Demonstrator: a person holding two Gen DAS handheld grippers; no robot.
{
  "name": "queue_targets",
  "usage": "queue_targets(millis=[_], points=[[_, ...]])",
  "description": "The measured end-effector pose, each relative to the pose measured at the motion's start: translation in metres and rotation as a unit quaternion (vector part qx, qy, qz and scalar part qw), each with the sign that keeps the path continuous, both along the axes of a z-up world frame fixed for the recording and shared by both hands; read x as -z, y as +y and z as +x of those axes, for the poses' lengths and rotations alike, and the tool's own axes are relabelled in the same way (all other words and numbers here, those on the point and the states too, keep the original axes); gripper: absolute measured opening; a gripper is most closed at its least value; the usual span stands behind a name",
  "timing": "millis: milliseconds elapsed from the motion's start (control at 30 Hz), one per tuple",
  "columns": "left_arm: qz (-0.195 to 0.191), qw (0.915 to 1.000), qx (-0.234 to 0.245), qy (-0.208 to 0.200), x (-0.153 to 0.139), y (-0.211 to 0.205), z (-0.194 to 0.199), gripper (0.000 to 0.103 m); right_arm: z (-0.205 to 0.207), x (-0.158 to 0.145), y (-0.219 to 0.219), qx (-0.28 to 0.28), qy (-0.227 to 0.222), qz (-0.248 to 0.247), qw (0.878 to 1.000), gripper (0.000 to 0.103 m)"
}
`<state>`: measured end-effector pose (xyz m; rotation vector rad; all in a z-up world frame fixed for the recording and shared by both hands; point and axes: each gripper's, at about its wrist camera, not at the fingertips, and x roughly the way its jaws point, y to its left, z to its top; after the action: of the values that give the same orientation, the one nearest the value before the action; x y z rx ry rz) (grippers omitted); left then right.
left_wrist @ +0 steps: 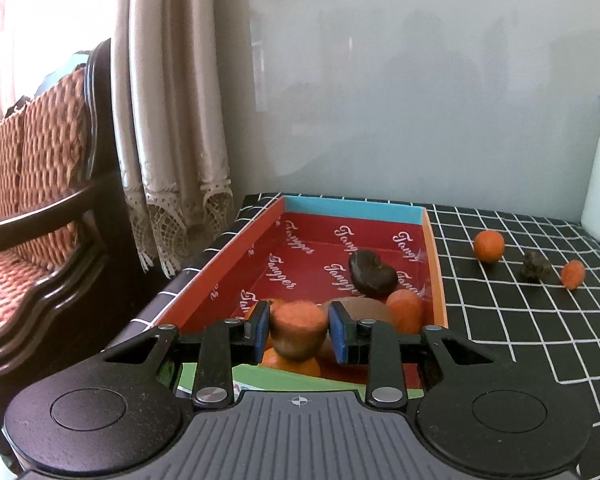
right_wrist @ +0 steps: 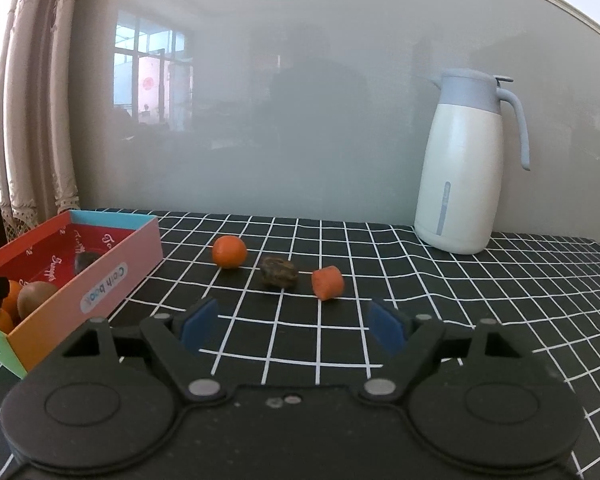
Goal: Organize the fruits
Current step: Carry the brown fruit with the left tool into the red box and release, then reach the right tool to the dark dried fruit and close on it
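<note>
On the table (right_wrist: 380, 280) outside the box (right_wrist: 112, 280) there are three loose bits: one orange (right_wrist: 229, 252), one dark lumpy fruit (right_wrist: 278, 272), one carrot chunk (right_wrist: 327, 282). One box, one jug (right_wrist: 460, 176). In the box I count one dark heart-shaped fruit (left_wrist: 372, 274), one kiwi (left_wrist: 364, 307), a few orange pieces I can't count exactly. Two tools, left (left_wrist: 299, 330) and right (right_wrist: 292, 326), and the left one grips one orange-topped piece (left_wrist: 298, 330).

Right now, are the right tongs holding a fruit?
No. The right tongs stand open and empty above the checked cloth, with the carrot piece lying beyond them.
</note>
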<state>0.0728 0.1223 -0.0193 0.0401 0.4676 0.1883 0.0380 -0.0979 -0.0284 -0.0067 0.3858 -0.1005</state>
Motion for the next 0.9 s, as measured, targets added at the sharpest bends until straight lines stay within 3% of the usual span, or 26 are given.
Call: queue_targets(millis=[33,100,133,700,900], points=[[0.000,1.0000,0.002,-0.001,-0.001,-0.001,-0.001,0.036,0.000,0.000,0.001,0.000,0.000,0.000,1.000,0.082],[-0.001,1.0000,-0.002,-0.008,-0.002,-0.002,-0.003,0.060,0.000,0.000,0.002,-0.001,0.000,-0.001,1.000,0.082],[0.002,0.9999,-0.004,-0.014,-0.003,-0.002,-0.004,0.064,0.000,0.001,0.003,-0.002,0.000,-0.002,1.000,0.082],[0.013,0.9988,-0.009,-0.046,-0.009,-0.006,-0.011,0.079,0.002,0.001,0.006,-0.003,0.001,-0.005,1.000,0.083],[0.033,0.9976,0.023,-0.056,-0.008,-0.027,-0.019,0.082,0.002,0.001,0.007,-0.003,0.002,-0.006,1.000,0.083]])
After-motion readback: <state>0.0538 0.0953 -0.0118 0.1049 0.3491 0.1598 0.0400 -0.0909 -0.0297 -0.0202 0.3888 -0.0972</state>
